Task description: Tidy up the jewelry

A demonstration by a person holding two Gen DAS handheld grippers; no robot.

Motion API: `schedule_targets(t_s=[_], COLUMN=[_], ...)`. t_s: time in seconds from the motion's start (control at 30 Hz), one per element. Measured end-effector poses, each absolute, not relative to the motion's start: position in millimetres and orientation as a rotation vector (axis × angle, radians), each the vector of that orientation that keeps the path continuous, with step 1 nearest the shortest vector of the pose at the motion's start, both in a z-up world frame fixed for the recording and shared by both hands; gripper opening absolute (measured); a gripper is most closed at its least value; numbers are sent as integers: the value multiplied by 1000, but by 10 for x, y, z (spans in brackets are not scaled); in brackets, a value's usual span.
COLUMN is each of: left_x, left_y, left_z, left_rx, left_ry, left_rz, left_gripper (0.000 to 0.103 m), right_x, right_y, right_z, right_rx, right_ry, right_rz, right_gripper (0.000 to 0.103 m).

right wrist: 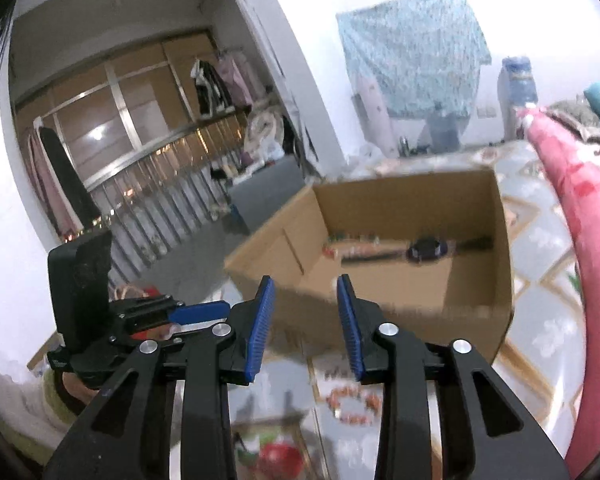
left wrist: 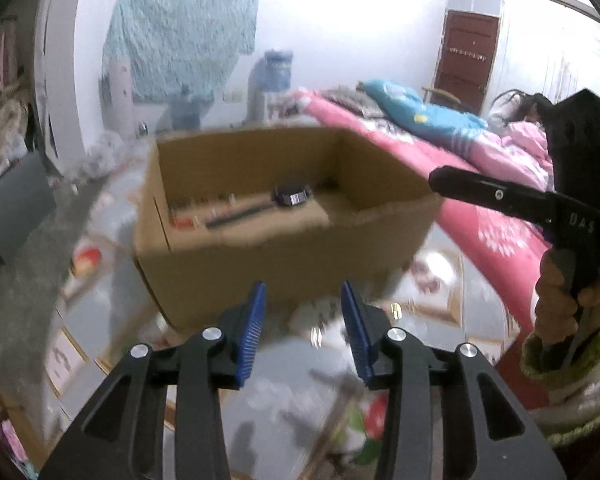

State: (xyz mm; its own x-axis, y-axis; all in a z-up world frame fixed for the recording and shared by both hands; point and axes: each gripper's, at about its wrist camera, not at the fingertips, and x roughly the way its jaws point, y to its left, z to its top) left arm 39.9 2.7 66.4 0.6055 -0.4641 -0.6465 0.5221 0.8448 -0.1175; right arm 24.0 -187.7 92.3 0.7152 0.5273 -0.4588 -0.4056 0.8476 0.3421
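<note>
cardboard box (left wrist: 260,216) at 12 o'clock beyond both grippers, holding what may be a watch (left wrist: 290,195). left gripper (left wrist: 304,332) and right gripper (right wrist: 306,328) part-open, empty. patterned cloth (right wrist: 540,320) beneath; pink bedding (left wrist: 460,184) at 2 o'clock.

Both views motion-blurred. Cardboard box (left wrist: 284,216) edges smeared; its base is hidden behind the blue pads in both views. Inside: dark round item (left wrist: 291,195) on a strap, probably a watch, can't confirm. Small bits beside it (right wrist: 350,246) too blurred to identify. Right hand-held gripper (left wrist: 440,180) cut off by the left view's right edge, tip only. Beaded ring (right wrist: 354,404) on the patterned surface, soft.
</note>
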Motion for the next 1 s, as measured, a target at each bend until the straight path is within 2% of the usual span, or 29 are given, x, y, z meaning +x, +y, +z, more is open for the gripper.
schedule_targets(t_s=[0.2,0.47,0.83,1.0], left_x=[372,565,721,747], left_y=[-141,-400,-564,-577], left_z=[236,-65,-193,-170], left_rx=[134,208,325,314], left_ry=[790,858,882,878], left_rz=[-616,-666,-591,-597], left_gripper=[38,37,5,0], right_x=[223,183,152,99], right_y=[-1815,-1811,-1960,-2039], right_z=[540,283,221,185], right_rx=[243,296,315,323], right_ry=[707,777,782,792], right_rz=[529,531,512,497], right_gripper=[18,15,14,13])
